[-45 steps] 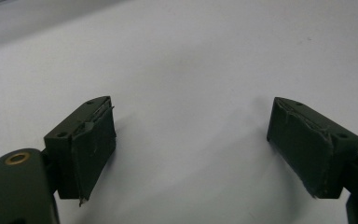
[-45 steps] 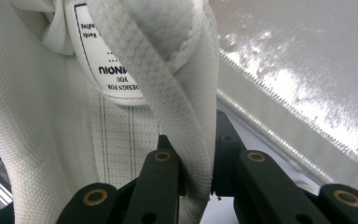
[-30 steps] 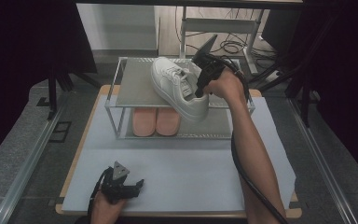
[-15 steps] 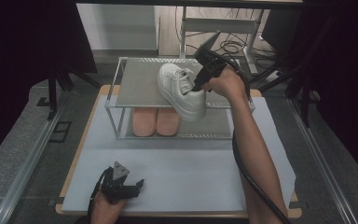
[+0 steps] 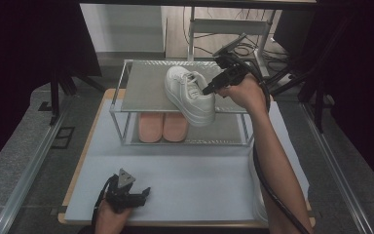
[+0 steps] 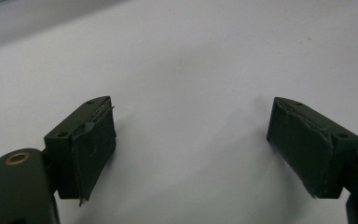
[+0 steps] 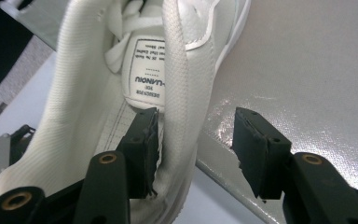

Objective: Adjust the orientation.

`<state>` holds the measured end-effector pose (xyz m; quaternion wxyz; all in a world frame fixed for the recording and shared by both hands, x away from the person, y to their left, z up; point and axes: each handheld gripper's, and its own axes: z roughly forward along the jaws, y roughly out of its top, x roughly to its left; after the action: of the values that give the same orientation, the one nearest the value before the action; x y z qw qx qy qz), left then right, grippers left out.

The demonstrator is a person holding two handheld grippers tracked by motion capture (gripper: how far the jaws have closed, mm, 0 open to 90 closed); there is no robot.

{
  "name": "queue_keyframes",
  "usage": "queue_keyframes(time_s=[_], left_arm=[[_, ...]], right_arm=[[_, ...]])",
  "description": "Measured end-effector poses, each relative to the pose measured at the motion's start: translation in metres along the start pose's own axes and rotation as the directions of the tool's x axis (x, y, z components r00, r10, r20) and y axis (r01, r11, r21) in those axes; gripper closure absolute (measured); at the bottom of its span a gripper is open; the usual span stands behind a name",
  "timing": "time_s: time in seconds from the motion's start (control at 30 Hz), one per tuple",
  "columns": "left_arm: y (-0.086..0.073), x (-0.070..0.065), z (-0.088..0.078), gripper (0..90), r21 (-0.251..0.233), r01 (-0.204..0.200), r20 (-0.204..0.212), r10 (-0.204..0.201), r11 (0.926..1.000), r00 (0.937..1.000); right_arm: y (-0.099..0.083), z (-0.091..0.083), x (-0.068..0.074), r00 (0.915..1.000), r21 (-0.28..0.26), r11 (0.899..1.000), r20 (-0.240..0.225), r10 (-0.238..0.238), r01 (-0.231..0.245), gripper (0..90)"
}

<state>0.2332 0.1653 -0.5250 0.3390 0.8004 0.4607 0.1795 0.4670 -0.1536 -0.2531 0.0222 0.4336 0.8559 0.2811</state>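
Note:
A white sneaker point(image 5: 190, 95) lies on the top shelf of a metal rack point(image 5: 141, 87), its heel end over the shelf's front edge. My right gripper point(image 5: 209, 90) is at the shoe's opening from the right. In the right gripper view its jaws have just been opening. One jaw is inside the sneaker point(image 7: 98, 93) and the other outside over the shelf. The collar wall stands between them, with a gap to the outer pad; the right gripper point(image 7: 196, 126) is open. My left gripper point(image 5: 143, 192) rests open on the white table top near the front edge, and the left gripper point(image 6: 191, 126) has nothing between its jaws.
A pair of pink slippers point(image 5: 163, 127) sits on the rack's lower shelf. The white mat point(image 5: 185, 170) spreads in front of the rack. Cables and a metal frame point(image 5: 233, 29) stand behind the table; dark curtains flank both sides.
The right gripper's jaws have spread apart from their grip on the sneaker's collar, and the right hand has drifted slightly to the right. The left hand has stayed put.

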Motion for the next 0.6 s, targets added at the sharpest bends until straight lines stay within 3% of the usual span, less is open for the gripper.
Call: queue_keyframes(time_s=[0.27,0.6], left_arm=[[0.0,0.0,0.0,15.3,0.0,0.0,0.0,0.0,1.0,1.0],[0.0,0.0,0.0,15.3,0.0,-0.001,-0.001,0.001,1.0,1.0]], right_arm=[[-0.011,-0.017,-0.001,1.0,-0.12,0.993,-0.006,-0.002,0.002,46.4],[-0.028,-0.033,-0.004,0.9996,-0.212,0.977,0.025,-0.01,0.015,47.8]])
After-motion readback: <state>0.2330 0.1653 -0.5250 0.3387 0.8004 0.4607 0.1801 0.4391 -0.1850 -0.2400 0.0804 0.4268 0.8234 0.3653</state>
